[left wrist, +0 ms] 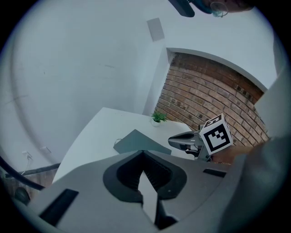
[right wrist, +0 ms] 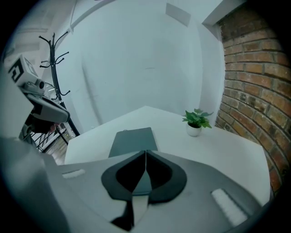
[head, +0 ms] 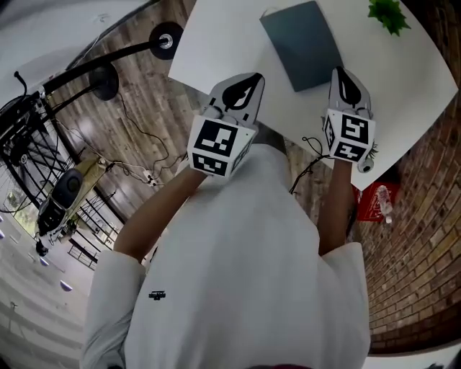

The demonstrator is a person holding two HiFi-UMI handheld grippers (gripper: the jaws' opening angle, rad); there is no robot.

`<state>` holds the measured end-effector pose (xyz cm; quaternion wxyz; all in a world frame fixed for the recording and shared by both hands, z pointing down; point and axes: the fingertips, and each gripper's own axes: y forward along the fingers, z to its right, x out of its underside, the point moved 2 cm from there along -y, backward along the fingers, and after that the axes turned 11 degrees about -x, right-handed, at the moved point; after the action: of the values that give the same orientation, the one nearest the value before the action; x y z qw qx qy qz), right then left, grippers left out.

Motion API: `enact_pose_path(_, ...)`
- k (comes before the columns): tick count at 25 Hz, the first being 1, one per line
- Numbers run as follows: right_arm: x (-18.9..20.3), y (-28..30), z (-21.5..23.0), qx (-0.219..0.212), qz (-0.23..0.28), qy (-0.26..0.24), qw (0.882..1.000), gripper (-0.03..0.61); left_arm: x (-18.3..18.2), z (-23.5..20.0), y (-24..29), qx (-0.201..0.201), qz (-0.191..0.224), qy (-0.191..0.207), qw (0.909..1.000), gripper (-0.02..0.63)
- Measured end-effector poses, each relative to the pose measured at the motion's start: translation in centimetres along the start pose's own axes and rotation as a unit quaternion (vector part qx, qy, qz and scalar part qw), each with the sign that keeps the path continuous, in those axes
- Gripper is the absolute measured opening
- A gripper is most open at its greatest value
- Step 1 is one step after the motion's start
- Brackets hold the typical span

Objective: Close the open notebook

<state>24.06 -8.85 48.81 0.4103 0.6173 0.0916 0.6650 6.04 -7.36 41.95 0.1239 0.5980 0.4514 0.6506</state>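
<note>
White table point(head: 216, 43) bears the folded notebook point(head: 302, 45); left tool point(head: 248, 81) and right tool point(head: 346, 81) sit closed.

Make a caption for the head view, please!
A closed grey notebook lies on the white table near a small plant, while the left gripper and right gripper hover shut and empty.

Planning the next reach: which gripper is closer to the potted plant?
The right gripper, on the potted plant's side of the closed notebook; the left gripper sits opposite.
</note>
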Motion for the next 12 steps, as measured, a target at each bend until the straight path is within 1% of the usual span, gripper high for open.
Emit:
enact_pose_path(5,-1.4,-0.7,-1.7,-0.009,0.016,-0.005,1.000,0.012,-0.2,-0.6,-1.4,-0.006,0.010,-0.001,0.9999,0.005)
enact_pose_path(12,-3.8,-2.3,-4.0,-0.020,0.046,-0.015,0.999,0.012,-0.6,-1.6,-3.0,-0.018,0.026,-0.016,0.9994,0.005)
